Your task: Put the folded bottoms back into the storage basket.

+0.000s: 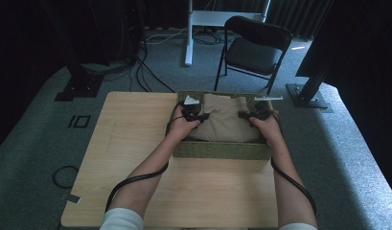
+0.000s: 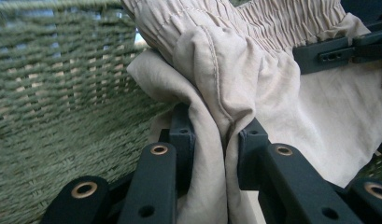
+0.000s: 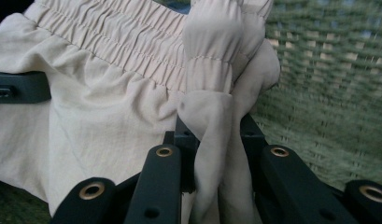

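Observation:
A beige garment [image 1: 224, 122] with a gathered elastic waistband lies in a green woven basket [image 1: 222, 149] at the table's far middle. My left gripper [image 1: 199, 116] is shut on a fold of the beige garment [image 2: 226, 126] at its left side, close to the basket's wall [image 2: 53, 93]. My right gripper [image 1: 245, 115] is shut on a bunched fold of the garment [image 3: 216, 126] at its right side, beside the basket's weave [image 3: 328, 93]. The right gripper's jaw [image 2: 338, 53] shows across the cloth in the left gripper view, and the left gripper's jaw [image 3: 18, 86] in the right gripper view.
The basket sits on a light wooden table [image 1: 136, 143]. A white tag [image 1: 190, 100] lies at the basket's far left corner and a pale strip [image 1: 268, 98] at its far right. A black folding chair [image 1: 253, 48] and floor cables [image 1: 64, 175] lie beyond the table.

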`<state>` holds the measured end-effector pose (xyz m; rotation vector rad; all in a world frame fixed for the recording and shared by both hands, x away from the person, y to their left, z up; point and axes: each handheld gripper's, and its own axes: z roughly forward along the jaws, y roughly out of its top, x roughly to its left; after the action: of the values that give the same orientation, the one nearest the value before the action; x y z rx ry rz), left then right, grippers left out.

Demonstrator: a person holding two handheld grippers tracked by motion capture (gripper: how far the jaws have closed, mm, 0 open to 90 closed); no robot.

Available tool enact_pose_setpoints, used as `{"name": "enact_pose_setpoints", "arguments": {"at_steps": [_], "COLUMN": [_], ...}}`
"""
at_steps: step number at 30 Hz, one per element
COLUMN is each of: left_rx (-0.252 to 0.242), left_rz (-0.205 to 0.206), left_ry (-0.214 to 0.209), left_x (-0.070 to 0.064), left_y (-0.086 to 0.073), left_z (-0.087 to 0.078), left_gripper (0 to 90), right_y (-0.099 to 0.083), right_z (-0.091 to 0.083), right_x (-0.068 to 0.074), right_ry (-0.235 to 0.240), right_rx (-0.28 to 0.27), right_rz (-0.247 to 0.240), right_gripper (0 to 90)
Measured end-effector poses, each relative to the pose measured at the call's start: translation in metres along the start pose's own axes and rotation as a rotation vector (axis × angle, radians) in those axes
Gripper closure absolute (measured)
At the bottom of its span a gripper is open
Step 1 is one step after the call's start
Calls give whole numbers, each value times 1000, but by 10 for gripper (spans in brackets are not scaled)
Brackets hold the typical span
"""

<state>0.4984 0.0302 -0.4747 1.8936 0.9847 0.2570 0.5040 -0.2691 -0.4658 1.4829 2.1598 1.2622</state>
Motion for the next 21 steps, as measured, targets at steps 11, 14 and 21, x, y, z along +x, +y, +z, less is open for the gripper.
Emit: {"name": "enact_pose_setpoints", "arguments": {"at_steps": [11, 14, 21], "left_rx": [58, 74, 118], "left_rz": [-26, -39, -36], "left_ry": [31, 33, 76], "left_x": [9, 10, 12], "left_y": [-13, -17, -20], "left_z": [17, 21, 26], "left_gripper": [741, 739, 710], "right_y": [-10, -11, -12], "right_z": [27, 31, 42], "right_x": [-6, -6, -5], "right_ry": [-30, -37, -80], "right_rx": [84, 111, 171], "right_rz": [33, 37, 18], "right_gripper": [756, 751, 700]}}
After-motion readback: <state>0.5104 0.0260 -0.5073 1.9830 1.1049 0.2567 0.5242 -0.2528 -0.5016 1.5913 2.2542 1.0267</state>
